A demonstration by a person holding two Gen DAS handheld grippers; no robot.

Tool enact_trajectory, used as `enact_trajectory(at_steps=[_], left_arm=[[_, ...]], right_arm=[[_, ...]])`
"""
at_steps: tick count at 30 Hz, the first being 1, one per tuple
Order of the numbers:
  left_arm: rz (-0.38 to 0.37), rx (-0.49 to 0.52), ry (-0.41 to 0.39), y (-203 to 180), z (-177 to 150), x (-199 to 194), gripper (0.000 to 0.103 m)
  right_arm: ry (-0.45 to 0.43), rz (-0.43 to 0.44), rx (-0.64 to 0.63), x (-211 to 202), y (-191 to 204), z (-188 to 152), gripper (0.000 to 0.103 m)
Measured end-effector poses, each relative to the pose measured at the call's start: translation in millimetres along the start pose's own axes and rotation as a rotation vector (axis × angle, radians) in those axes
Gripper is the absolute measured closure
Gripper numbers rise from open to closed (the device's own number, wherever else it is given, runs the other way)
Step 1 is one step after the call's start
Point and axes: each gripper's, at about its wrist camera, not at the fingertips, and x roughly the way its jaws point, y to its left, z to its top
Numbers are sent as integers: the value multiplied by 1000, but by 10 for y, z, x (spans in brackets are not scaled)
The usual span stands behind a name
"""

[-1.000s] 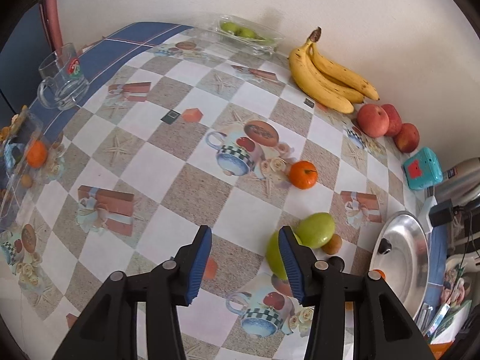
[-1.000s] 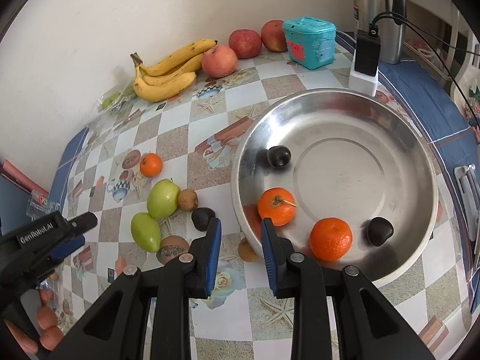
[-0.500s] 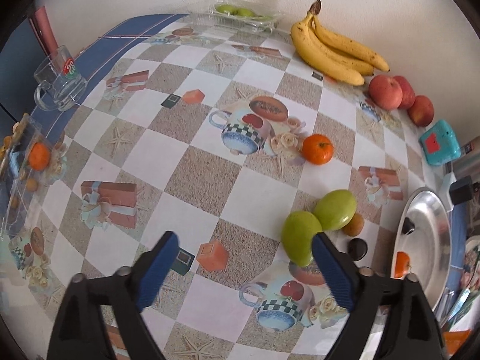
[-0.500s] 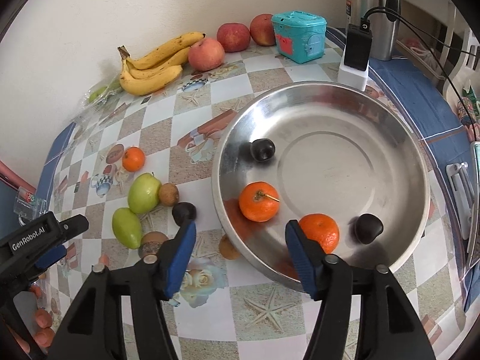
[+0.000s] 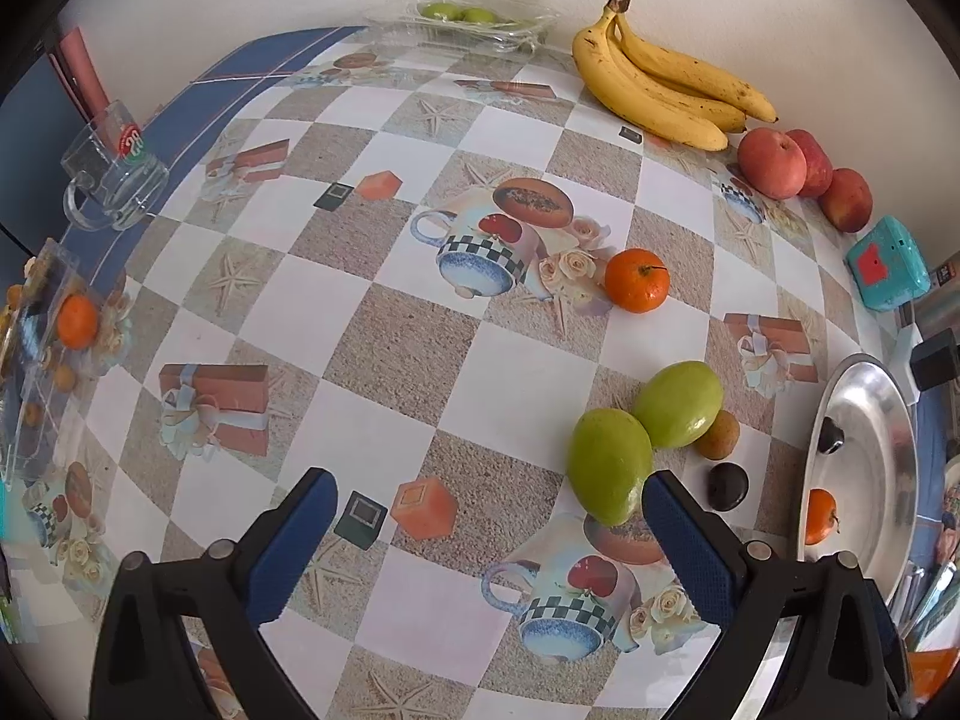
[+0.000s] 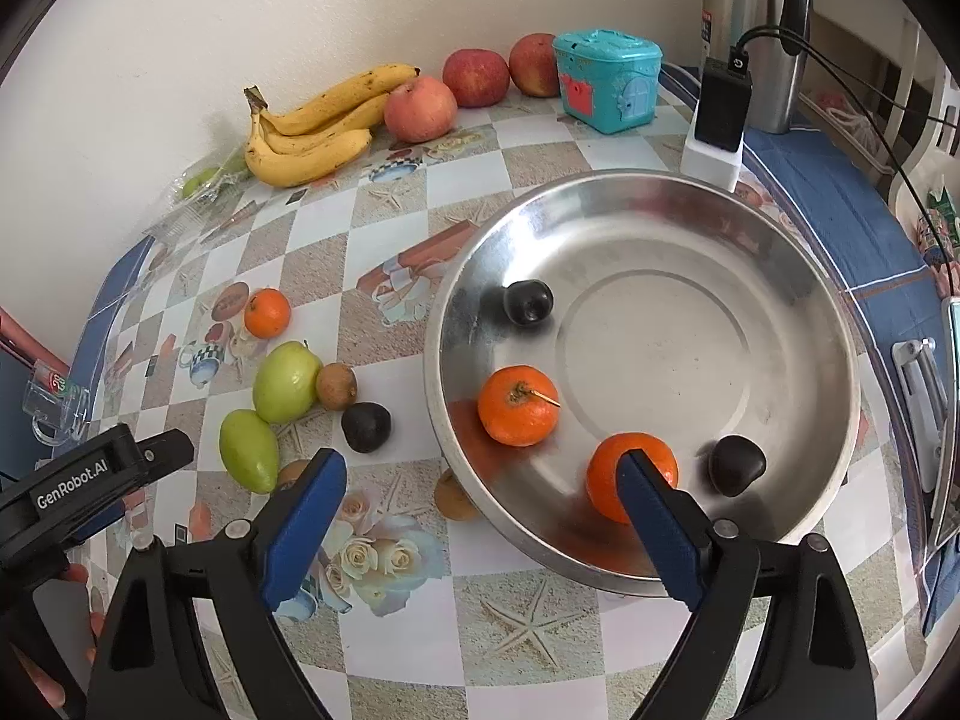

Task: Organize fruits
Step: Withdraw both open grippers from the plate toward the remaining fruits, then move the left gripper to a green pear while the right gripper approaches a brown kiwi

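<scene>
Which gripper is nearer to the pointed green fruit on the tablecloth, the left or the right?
Left. The left gripper hangs open with one finger right beside the pointed green fruit. The right gripper, jaws opening, hangs at the steel bowl, farther off.

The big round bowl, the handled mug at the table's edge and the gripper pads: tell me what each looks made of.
Big round bowl: polished metal, likely stainless steel; it mirrors the orange fruit inside.
Handled mug: clear glass, possibly hard plastic; the tablecloth shows through it.
Gripper pads: blue, matte, finely ribbed, probably rubber, on black plastic-looking fingers. Both grippers' jaws are opening, nothing between them.
</scene>
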Motion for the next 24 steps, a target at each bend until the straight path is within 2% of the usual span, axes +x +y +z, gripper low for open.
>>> enact_trajectory(at_steps=[4,13,24], left_arm=[[-1,21,11,-41,-13,18,0],[-1,28,30,-48,-28,51,0],[-18,43,66,-89,-66,161,0]], right_arm=[[-2,-5,-10,-5,35,-12,11],[92,-1,2,93,114,-114,11],[111,-19,16,104,171,-210,11]])
